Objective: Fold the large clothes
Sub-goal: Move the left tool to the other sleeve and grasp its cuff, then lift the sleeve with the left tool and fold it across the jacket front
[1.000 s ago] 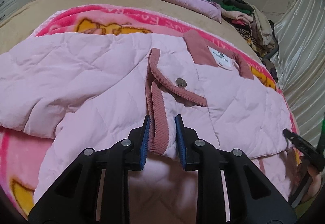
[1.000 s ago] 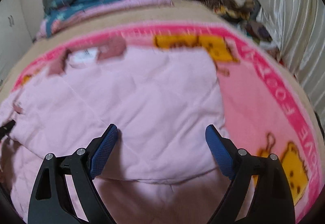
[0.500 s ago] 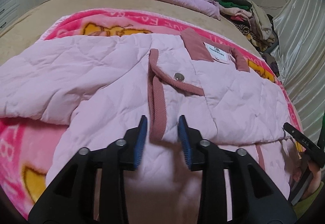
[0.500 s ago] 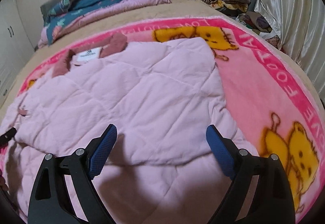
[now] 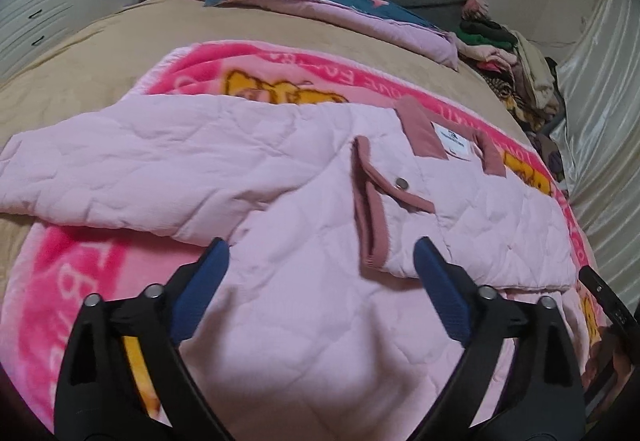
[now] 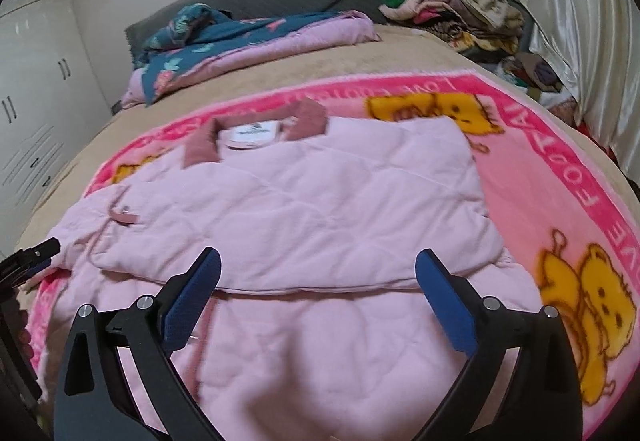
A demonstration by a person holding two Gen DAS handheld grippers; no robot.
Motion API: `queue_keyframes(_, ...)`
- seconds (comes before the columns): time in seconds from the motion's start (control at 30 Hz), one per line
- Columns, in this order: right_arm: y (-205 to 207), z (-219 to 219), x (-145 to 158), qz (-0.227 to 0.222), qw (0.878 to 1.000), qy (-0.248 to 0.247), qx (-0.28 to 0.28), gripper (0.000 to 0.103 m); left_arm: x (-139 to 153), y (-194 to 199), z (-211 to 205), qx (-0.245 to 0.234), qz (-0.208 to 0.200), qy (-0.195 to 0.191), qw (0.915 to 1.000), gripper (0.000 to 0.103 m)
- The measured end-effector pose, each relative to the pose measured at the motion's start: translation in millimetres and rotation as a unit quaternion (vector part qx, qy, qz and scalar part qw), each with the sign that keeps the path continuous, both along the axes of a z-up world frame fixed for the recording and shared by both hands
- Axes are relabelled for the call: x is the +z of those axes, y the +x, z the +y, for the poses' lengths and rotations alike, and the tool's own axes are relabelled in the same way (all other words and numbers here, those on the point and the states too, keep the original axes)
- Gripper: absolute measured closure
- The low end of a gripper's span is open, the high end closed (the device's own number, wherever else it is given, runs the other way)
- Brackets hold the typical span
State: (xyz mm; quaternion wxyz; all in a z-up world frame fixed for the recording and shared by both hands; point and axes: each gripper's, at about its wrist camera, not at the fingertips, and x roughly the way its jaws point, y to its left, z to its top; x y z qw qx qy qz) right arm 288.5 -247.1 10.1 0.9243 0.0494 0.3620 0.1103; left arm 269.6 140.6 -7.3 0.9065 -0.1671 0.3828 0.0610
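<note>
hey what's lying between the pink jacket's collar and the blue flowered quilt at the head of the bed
In both wrist views, past the collar comes the pink cartoon blanket's border, then bare tan bedcover up to the flowered quilt.

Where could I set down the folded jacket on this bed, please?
Bare tan bedspread lies between the pink blanket and the floral quilt. The blanket's right strip beside the jacket is free. The clothes pile crowds the far right corner.

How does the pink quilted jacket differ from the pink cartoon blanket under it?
The pink quilted jacket is pale and plain, with dusty-rose trim; the pink cartoon blanket is brighter, with yellow figures and white letters. The jacket lies partly folded on top; the blanket lies spread flat beneath. Both are pink.
</note>
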Motion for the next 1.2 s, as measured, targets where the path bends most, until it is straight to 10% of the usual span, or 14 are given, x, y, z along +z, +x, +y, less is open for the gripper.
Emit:
queue_keyframes(0.63,3,148,29,-0.026,0.992,-0.018,0.125,0.004,-1,-20,95,0.113,-0.011,-0.042,0.9927,0.009)
queue_keyframes(1.2,17,272,6,0.001,0.979,-0.033,0.2,0.004,-38,-38,187,0.219,0.002,-0.112,0.9694,0.009)
